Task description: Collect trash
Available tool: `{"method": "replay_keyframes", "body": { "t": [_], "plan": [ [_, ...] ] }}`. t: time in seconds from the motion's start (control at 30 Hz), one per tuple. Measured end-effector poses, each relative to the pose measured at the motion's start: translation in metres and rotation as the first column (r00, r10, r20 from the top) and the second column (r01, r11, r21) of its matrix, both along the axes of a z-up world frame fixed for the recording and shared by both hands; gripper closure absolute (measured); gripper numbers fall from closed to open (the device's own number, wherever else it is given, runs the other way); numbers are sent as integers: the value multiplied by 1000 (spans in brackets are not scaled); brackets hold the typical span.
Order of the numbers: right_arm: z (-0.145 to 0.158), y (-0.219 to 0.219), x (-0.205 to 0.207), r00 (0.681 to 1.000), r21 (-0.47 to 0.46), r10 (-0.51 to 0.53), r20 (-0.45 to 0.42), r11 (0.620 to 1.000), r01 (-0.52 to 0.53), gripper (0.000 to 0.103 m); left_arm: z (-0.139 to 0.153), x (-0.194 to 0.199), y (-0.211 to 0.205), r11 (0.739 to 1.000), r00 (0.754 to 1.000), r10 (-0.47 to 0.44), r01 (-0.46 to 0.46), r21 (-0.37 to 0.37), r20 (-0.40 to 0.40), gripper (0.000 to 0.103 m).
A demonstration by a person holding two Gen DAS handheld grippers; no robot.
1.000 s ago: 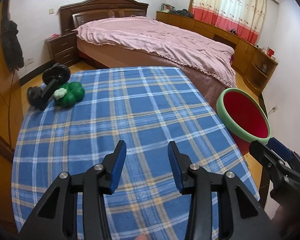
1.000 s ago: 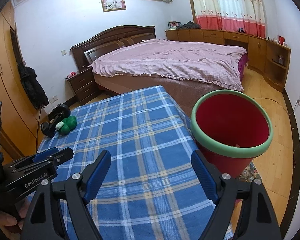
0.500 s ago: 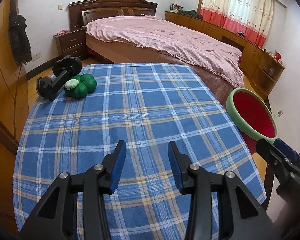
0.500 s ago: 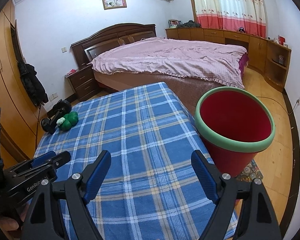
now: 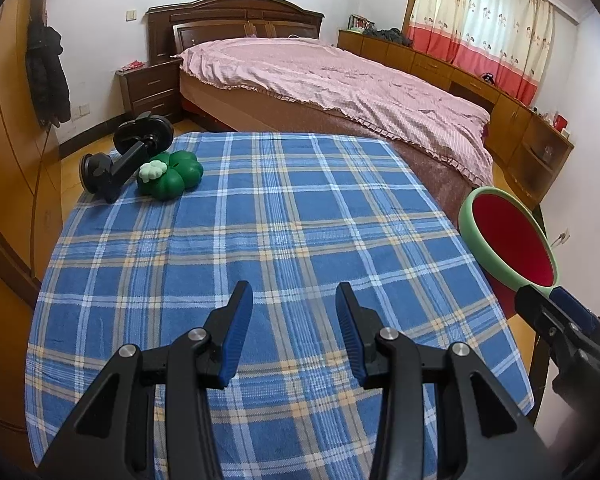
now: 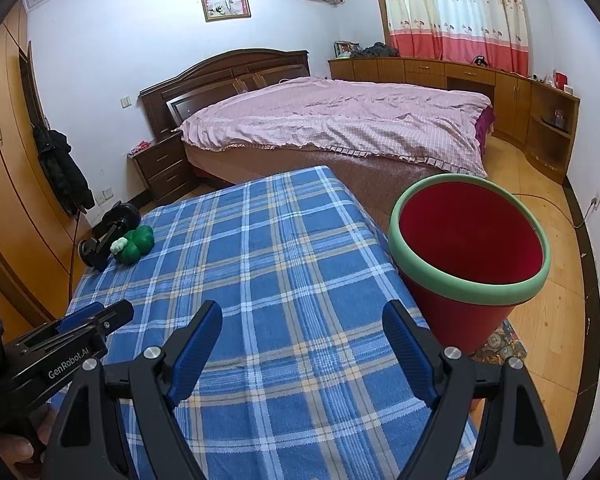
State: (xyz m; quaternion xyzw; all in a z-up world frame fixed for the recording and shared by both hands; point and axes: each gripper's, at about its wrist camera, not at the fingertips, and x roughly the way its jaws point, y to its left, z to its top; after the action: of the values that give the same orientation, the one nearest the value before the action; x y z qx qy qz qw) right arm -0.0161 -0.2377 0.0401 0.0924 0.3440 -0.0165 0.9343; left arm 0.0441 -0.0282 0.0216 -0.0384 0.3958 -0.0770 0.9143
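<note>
A red bin with a green rim (image 6: 470, 256) stands on the floor just right of the table; it also shows in the left wrist view (image 5: 510, 240). A green clover-shaped object (image 5: 170, 174) lies at the table's far left corner, next to a black suction-cup mount (image 5: 120, 162); both show in the right wrist view, the clover (image 6: 134, 244) and the mount (image 6: 108, 234). My left gripper (image 5: 294, 300) is open and empty above the near part of the table. My right gripper (image 6: 302, 320) is wide open and empty near the table's right edge, beside the bin.
The table wears a blue plaid cloth (image 5: 260, 240). A bed with a pink cover (image 5: 340, 80) stands behind it. A wooden wardrobe (image 6: 4, 184) is on the left, with a nightstand (image 5: 150, 90) by the bed and low cabinets (image 6: 500, 92) along the right wall.
Both grippers have drawn back and tilted up a little; more of the table and room shows. The jaws have not changed and nothing on the table moved.
</note>
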Motion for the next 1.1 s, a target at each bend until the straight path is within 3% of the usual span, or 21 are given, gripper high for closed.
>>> {"method": "replay_keyframes", "body": {
  "t": [1.1],
  "plan": [
    [0, -6, 4, 1000, 13, -11, 3, 1000, 11, 19, 6, 2, -2, 1000, 1000, 11, -11, 10, 21, 60]
  ]
}}
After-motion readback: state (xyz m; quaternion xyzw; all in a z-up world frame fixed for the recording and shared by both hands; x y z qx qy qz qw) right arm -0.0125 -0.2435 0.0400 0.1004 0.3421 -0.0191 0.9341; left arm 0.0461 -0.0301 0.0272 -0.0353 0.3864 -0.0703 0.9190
